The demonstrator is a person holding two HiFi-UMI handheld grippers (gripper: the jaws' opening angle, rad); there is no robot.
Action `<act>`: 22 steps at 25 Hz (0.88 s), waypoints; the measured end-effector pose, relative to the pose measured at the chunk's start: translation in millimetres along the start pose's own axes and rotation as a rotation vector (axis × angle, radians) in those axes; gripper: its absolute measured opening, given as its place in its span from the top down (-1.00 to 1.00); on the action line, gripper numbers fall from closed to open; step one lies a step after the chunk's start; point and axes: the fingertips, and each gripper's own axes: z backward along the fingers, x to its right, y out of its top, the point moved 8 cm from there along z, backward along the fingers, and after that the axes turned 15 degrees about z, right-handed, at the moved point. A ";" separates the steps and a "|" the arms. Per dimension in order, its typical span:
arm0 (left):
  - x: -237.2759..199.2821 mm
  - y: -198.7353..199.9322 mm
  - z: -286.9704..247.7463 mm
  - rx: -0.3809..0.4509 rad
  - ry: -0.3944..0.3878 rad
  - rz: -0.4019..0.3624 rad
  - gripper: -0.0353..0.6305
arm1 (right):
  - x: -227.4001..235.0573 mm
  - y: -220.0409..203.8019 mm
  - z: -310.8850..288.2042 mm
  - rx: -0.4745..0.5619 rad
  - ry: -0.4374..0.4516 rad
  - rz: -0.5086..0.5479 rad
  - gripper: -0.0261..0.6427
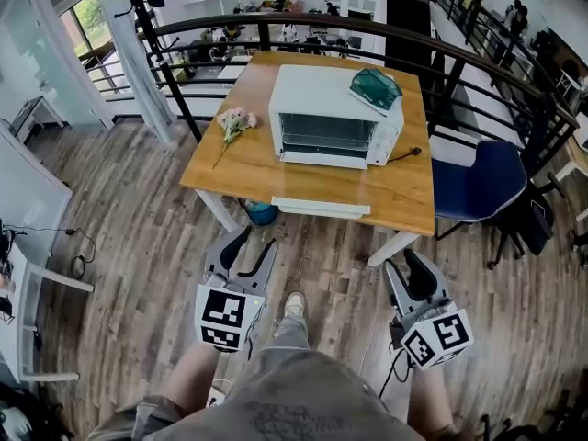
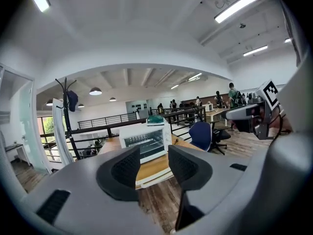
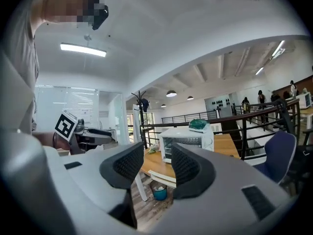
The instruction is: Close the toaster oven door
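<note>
Oven (image 1: 335,118): white, upright on the wooden table (image 1: 248,168), set toward the far edge, front facing the person. Door (image 1: 323,159) looks dropped open, showing as a white strip jutting from the foot of the front with dark racks visible above it. The angle is steep, so this reading is not certain. A green cloth (image 1: 375,88) lies on the oven top at its right end. Pink flowers (image 1: 234,122) lie on the table, left of the oven and apart from it. A blue chair (image 1: 478,182) stands at the table's right side.

Left gripper (image 1: 246,244): held low over the plank floor (image 1: 138,219), short of the table's near edge. Jaws released, gap clear, nothing between the pads. In the left gripper view the oven sits far off, seen just above the gap and slightly left of centre.

Right gripper (image 1: 411,266): also low over the floor, near the table's right front leg. Jaws parted and empty. In the right gripper view the oven shows beyond the jaws, above the right pad.

Both grippers are well apart from the oven, and neither touches the door or the table.
</note>
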 end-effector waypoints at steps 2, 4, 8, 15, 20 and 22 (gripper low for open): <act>-17.8 -6.5 -25.7 -0.048 -0.007 0.007 0.34 | 6.4 -12.1 -28.4 -0.044 -0.001 -0.025 0.40; -34.4 -14.1 -50.9 -0.105 -0.016 0.015 0.34 | 13.5 -26.1 -55.3 -0.096 -0.007 -0.044 0.40; -69.3 -34.3 -99.1 -0.208 -0.034 0.023 0.34 | 27.4 -57.4 -105.3 -0.198 -0.037 -0.116 0.40; -113.8 -95.5 -169.2 -0.401 -0.080 0.045 0.34 | 42.1 -114.4 -169.6 -0.357 -0.075 -0.232 0.40; -126.7 -138.3 -196.7 -0.490 -0.061 0.099 0.34 | 47.6 -171.6 -185.0 -0.491 -0.094 -0.271 0.40; -129.6 -154.1 -204.8 -0.502 -0.040 0.143 0.34 | 52.0 -192.5 -188.1 -0.535 -0.100 -0.281 0.40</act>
